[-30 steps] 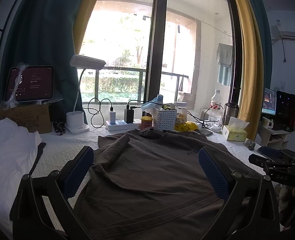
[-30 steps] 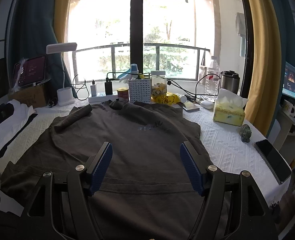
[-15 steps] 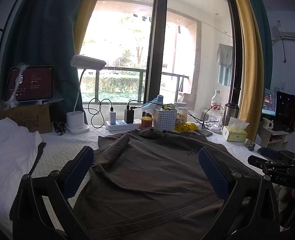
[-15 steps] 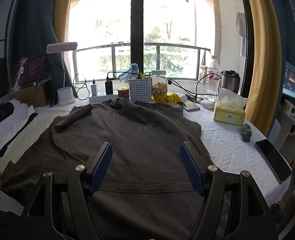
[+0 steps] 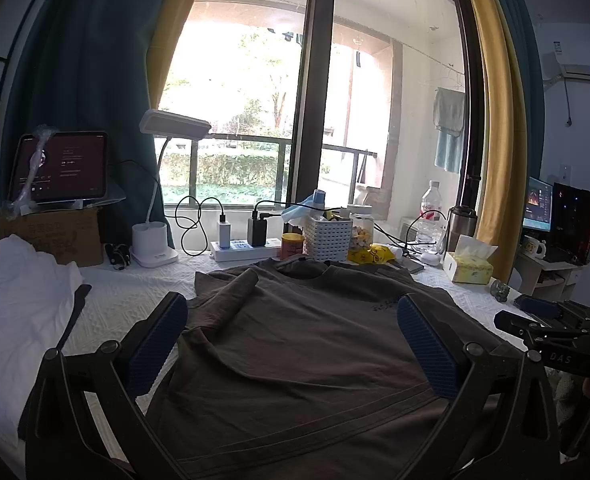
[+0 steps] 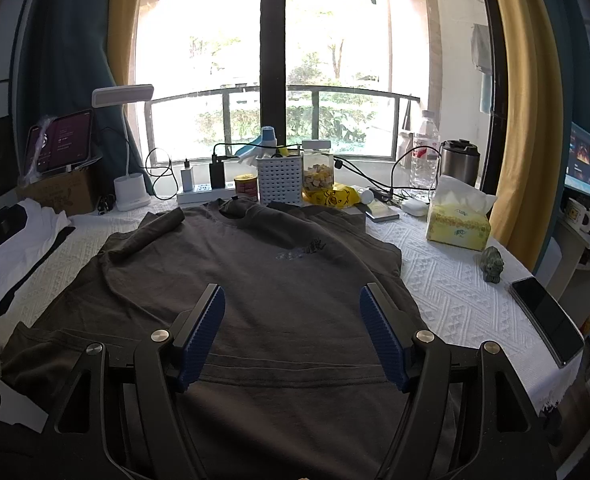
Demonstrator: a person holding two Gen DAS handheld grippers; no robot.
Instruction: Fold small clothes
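A dark grey-brown cotton T-shirt (image 6: pixel 279 280) lay spread face-up on the white textured table (image 6: pixel 447 280), collar toward the window, one sleeve folded inward. The left hand-held gripper (image 5: pixel 291 344) and the right hand-held gripper (image 6: pixel 293 332) hovered over its hem, jaws wide, holding nothing. Soft, light and limp, the T-shirt would probably sag; pinching hem corners or shoulder seams looked best.

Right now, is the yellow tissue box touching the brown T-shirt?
Apart. In the right wrist view, the yellow tissue box sits to the right of the brown T-shirt, with a strip of bare white tablecloth between them.
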